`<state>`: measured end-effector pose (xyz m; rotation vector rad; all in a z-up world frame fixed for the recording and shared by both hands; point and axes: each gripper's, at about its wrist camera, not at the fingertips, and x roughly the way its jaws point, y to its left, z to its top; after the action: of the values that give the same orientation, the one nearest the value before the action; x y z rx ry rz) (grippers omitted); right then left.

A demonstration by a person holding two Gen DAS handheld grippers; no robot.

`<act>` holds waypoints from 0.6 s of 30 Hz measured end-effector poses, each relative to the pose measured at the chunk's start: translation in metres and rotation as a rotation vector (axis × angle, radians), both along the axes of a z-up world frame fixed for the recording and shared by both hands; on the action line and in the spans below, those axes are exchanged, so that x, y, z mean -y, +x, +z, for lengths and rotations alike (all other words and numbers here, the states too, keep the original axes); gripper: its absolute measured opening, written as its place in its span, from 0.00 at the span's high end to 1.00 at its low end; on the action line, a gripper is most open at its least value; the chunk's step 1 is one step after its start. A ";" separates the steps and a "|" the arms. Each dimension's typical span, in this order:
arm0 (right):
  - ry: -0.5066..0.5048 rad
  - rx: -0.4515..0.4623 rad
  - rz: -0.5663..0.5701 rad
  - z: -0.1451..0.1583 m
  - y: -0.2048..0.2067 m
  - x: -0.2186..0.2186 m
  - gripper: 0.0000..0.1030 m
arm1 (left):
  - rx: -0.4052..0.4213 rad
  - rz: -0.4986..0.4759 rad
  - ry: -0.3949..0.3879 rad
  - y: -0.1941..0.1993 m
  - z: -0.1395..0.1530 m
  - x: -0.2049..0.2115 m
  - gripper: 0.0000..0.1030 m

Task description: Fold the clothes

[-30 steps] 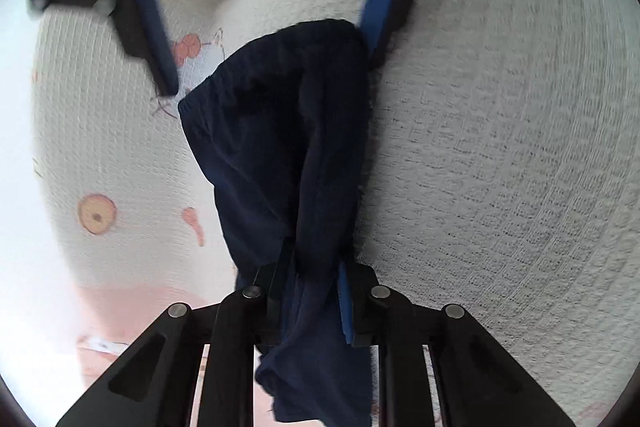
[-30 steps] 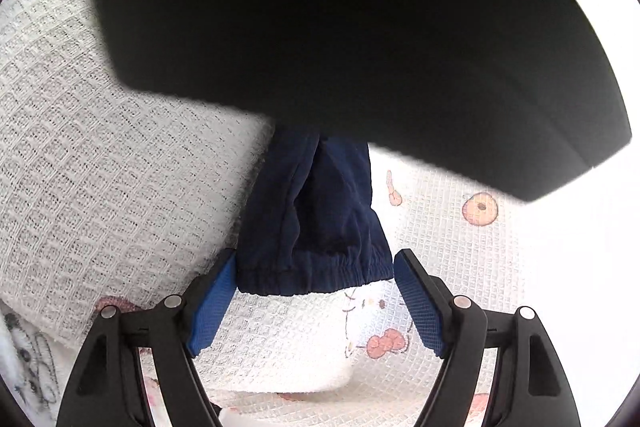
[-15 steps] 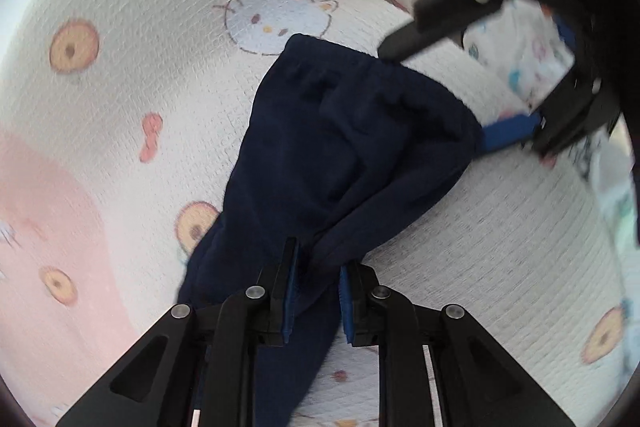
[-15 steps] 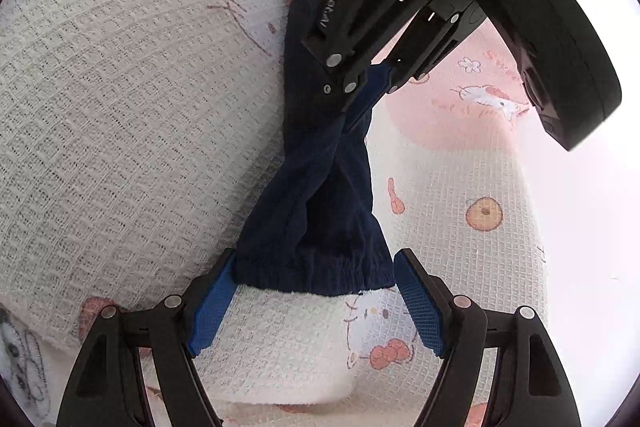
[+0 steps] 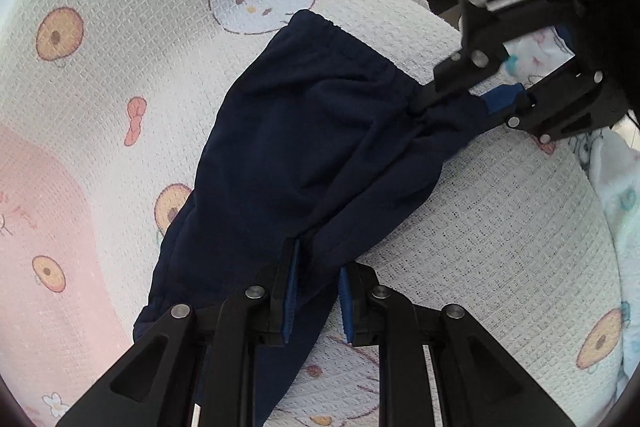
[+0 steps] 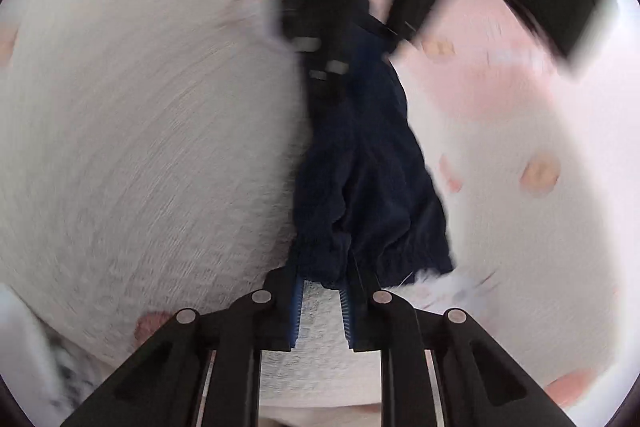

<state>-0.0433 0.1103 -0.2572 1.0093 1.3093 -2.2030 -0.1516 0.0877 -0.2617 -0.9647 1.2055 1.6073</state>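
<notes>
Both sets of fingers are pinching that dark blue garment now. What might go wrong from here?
The right gripper has just closed on only the bunched waistband edge of the garment; that thin bite may slip out. The left gripper holds a thick gathered wad, so the fold may come out lumpy. The garment lies on a loose blanket, which the fingers could snag and drag along.

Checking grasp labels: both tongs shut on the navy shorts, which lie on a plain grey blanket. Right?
Not quite. The blanket is not plain grey: it is a white and pink waffle-weave printed with cartoon cats, bows and cookies, as the left wrist view shows. The rest holds: the left tongs and right tongs are each shut on the navy shorts.
</notes>
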 end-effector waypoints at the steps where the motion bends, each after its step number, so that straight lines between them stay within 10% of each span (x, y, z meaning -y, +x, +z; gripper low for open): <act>1: -0.051 0.036 -0.020 0.005 -0.005 -0.005 0.83 | 0.010 0.012 0.003 -0.002 0.000 0.000 0.85; 9: -0.535 0.296 -0.221 0.045 -0.030 -0.039 0.88 | 0.026 0.027 0.008 -0.006 0.006 -0.003 0.85; 18: -0.711 0.505 -0.328 0.044 -0.062 -0.078 0.87 | 0.060 0.066 0.051 -0.023 0.026 -0.006 0.85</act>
<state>-0.1049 0.1885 -0.2132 1.3919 0.1181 -2.1507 -0.1745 0.0936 -0.2355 -1.0225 1.0973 1.6404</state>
